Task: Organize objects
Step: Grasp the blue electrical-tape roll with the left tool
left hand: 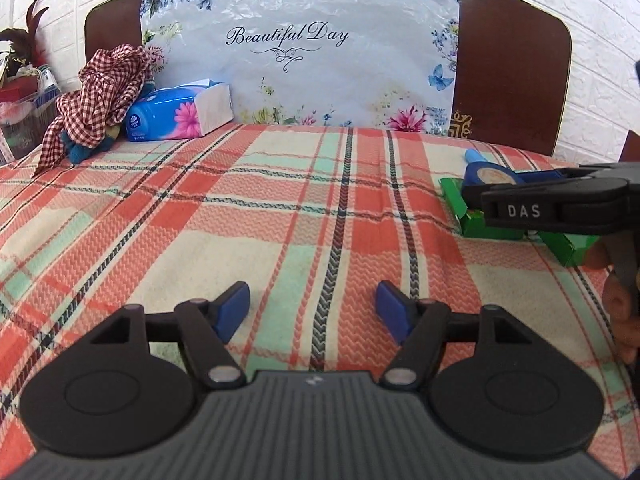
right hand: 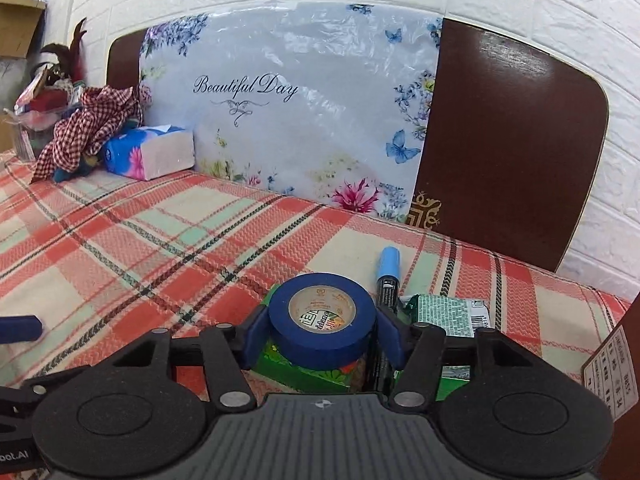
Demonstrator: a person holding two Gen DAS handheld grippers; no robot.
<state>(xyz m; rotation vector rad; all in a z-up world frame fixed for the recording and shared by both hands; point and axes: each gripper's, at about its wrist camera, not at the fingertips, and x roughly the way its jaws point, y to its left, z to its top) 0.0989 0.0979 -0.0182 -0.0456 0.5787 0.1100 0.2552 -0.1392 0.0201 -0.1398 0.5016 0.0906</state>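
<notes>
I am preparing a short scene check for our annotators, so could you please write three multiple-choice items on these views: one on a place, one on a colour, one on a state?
1. Where does the tissue pack lie?
A. at the bed's far left, beside the checked cloth
B. on the green box
C. between the left fingers

2. What colour is the tape roll?
A. red
B. blue
C. yellow

3. How does the left hand-held gripper stand?
A. shut on a marker
B. shut on the tape roll
C. open, holding nothing

Answers: 1 A, it sits by the headboard next to the cloth; 2 B, its band is blue; 3 C, only the plaid bedspread shows between its pads, while the right hand-held gripper clasps the tape.
</notes>
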